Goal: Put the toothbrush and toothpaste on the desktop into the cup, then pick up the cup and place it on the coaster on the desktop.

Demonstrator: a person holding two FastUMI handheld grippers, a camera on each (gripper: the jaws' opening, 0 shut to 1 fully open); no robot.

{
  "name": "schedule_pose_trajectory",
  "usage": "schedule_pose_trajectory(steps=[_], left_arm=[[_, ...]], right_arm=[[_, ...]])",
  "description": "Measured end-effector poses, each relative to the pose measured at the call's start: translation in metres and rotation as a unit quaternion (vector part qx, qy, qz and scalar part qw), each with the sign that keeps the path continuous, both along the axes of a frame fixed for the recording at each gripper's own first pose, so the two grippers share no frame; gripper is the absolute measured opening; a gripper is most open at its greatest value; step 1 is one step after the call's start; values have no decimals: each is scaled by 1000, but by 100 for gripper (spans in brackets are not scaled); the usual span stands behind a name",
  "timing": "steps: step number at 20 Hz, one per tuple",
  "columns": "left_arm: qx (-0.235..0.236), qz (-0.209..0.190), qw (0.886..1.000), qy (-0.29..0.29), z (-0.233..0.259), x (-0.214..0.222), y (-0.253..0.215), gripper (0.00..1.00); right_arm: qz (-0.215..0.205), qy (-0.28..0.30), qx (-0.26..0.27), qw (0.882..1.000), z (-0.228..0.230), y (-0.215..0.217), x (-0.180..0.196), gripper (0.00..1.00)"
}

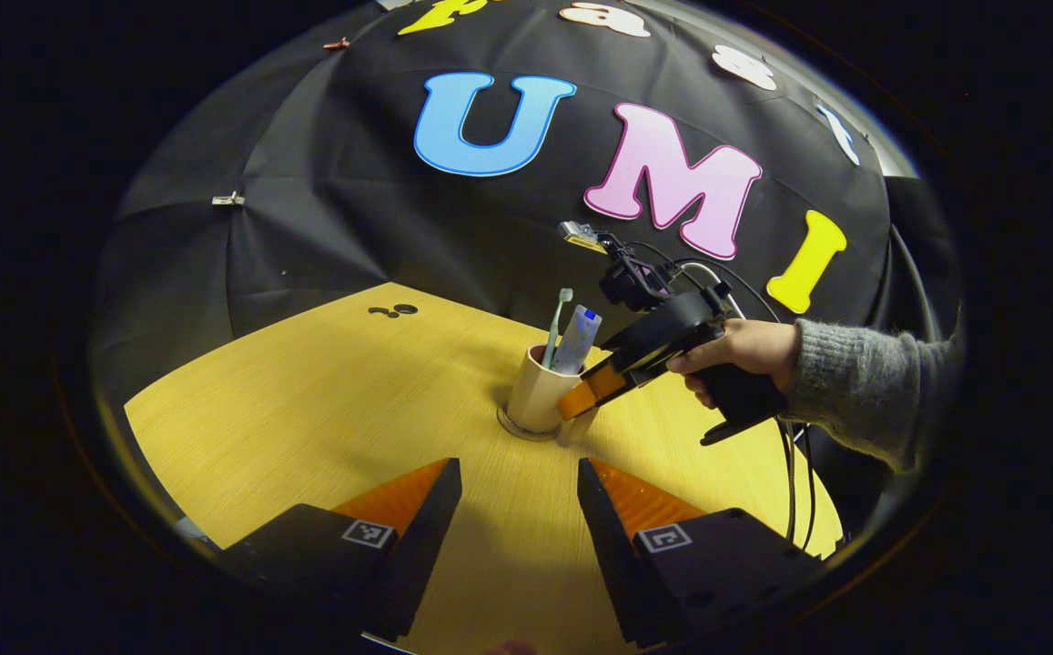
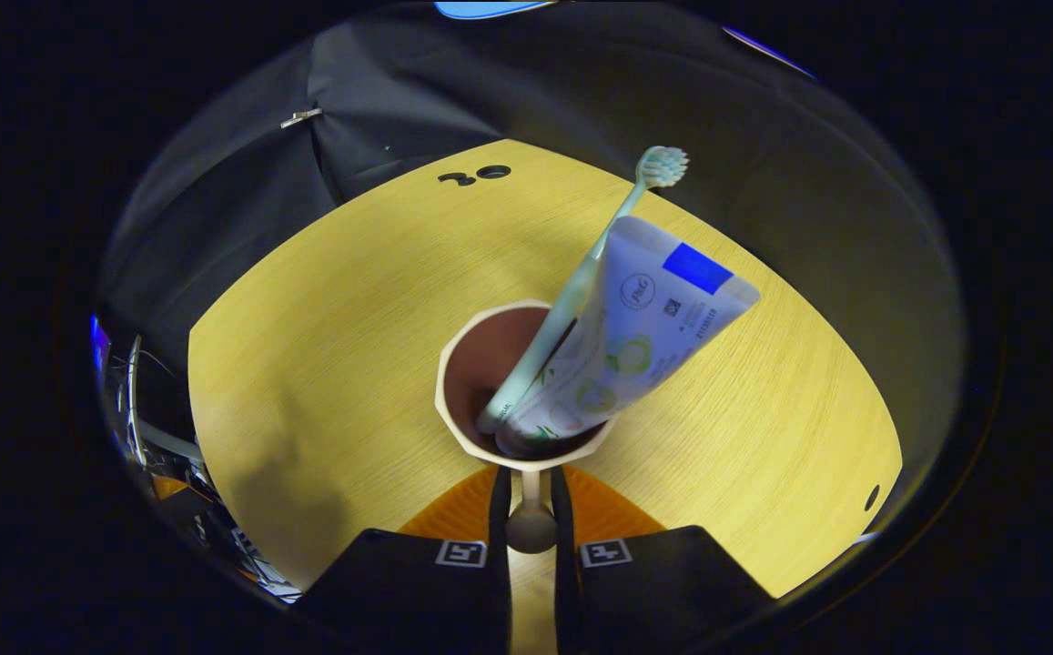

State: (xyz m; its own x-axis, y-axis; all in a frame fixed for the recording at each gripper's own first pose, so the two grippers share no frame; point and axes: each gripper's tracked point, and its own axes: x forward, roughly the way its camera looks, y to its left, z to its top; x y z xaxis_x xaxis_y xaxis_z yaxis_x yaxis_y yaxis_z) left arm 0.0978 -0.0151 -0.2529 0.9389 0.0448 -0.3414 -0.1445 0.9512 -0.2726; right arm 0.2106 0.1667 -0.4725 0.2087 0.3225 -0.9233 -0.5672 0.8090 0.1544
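A beige cup (image 1: 535,396) stands mid-table on a thin round coaster (image 1: 515,429). A pale green toothbrush (image 1: 558,318) and a white toothpaste tube (image 1: 578,341) stick up out of it. From above, in the right gripper view, the cup (image 2: 490,337) shows its brown inside, with the toothbrush (image 2: 599,264) and toothpaste (image 2: 644,327) leaning to the far right. My right gripper (image 2: 531,496) is shut on the cup's handle (image 2: 531,523). In the left gripper view, that right gripper (image 1: 581,405) reaches in from the right. My left gripper (image 1: 520,482) hangs open short of the cup, holding nothing.
The yellow wooden table (image 1: 326,400) ends at the black cloth wall behind. Small dark marks (image 1: 394,311) sit near its far edge. A hand in a grey sleeve (image 1: 854,382) holds the right gripper, and cables (image 1: 794,473) hang past the table's right edge.
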Motion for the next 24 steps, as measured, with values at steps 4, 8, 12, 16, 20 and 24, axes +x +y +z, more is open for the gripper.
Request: schedule_pose_trajectory(steps=[4,8,12,16,20,24], left_arm=[[3,1,1000,-1,4,-2,-1,82],[5,4,1000,-3,10,-10,-1,82],[8,5,1000,-3,15,-15,-1,82],[13,3,1000,-9,30,-16,-3,82],[41,11,999,-24,59,-12,2,82],[54,-9,998,-38,85,-10,-8,89]], right_arm=[[0,-14,-9,1000,4,-5,1,27],[-6,-22,-16,1000,10,-11,-2,38],[-23,-38,-9,999,20,-15,-1,54],[-50,-58,16,997,47,-20,-1,70],[-66,-92,37,993,88,-34,-3,80],[-94,-142,53,984,136,-53,-8,86]])
